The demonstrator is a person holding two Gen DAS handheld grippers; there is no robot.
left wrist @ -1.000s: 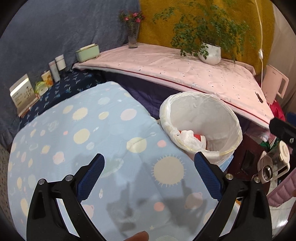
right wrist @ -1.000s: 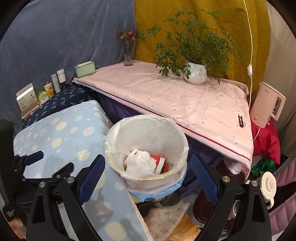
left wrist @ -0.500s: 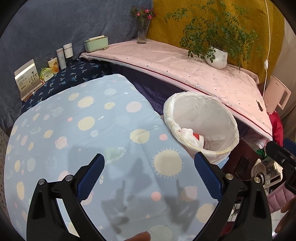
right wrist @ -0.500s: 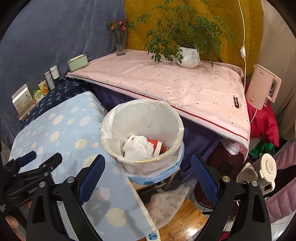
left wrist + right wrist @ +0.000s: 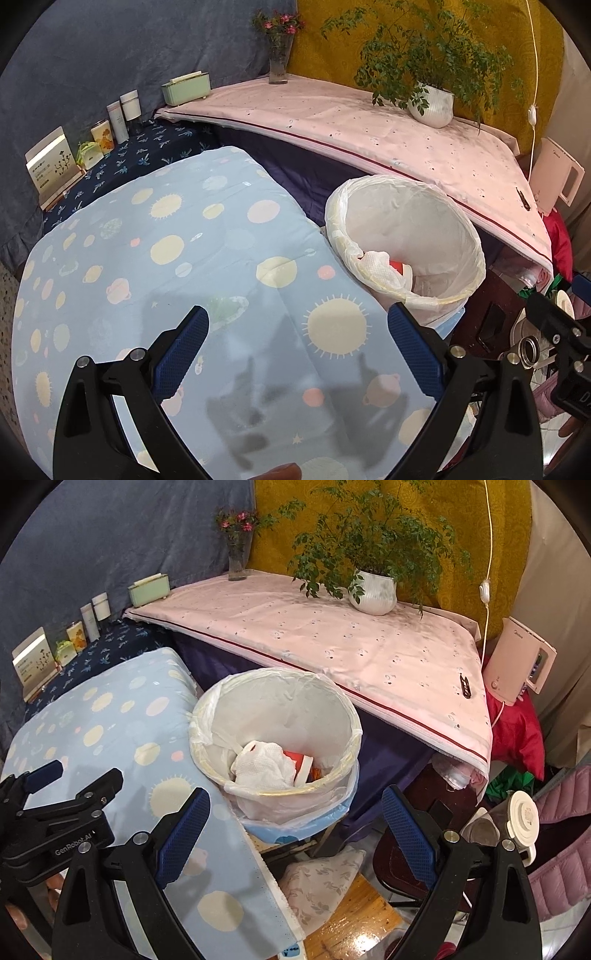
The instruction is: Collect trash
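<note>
Both the left gripper (image 5: 295, 354) and right gripper (image 5: 293, 834) hang with jaws apart and empty; the trash (image 5: 266, 768) lies in the bin (image 5: 351, 727) ahead of the right jaws, where a careless reach could snag the thin liner.

Pale-blue sun-and-planet print cloth (image 5: 155, 258) | white plastic-lined round bin (image 5: 343, 716) | pink speckled cloth, red edge stripe (image 5: 332, 642) | mustard-yellow backdrop fabric (image 5: 461, 528)

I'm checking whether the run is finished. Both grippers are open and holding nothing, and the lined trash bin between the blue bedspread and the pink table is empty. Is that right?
Not quite. The trash bin is not empty: the right wrist view shows crumpled white paper and a red and white container inside it. The rest holds: the left gripper and the right gripper are open and hold nothing.
</note>
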